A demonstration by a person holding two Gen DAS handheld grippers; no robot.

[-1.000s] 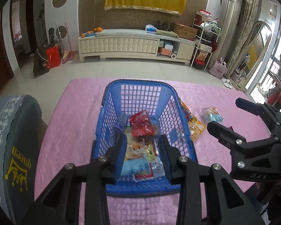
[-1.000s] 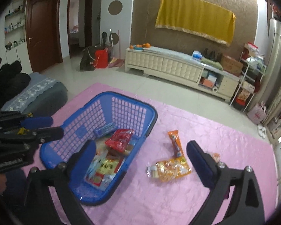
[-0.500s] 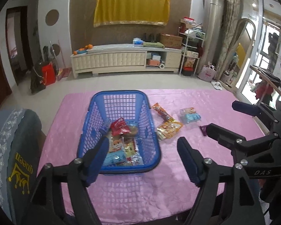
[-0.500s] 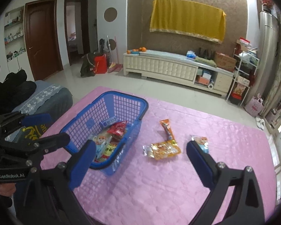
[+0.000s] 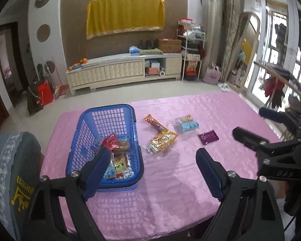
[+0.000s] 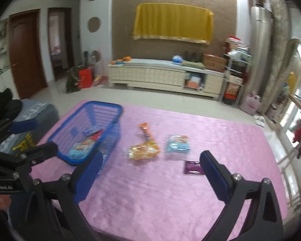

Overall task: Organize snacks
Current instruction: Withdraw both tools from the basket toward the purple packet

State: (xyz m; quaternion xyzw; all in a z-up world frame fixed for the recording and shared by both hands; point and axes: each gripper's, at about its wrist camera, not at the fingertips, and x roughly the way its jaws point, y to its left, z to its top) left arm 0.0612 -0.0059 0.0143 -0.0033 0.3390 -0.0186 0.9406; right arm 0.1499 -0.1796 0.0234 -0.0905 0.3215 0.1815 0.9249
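Observation:
A blue plastic basket with several snack packs in it stands at the left of the pink table. To its right lie a long orange pack, a yellow-orange bag, a light blue pack and a small purple sachet. My left gripper is open and empty above the table's near edge. My right gripper is open and empty, also near the front edge.
The pink tablecloth covers the whole table. A grey chair back stands at the left. A white TV cabinet and shelves stand far across the floor.
Both grippers have pulled back and up from the basket, and the left has opened wide. The view now takes in the whole table, and the purple sachet has come into sight.

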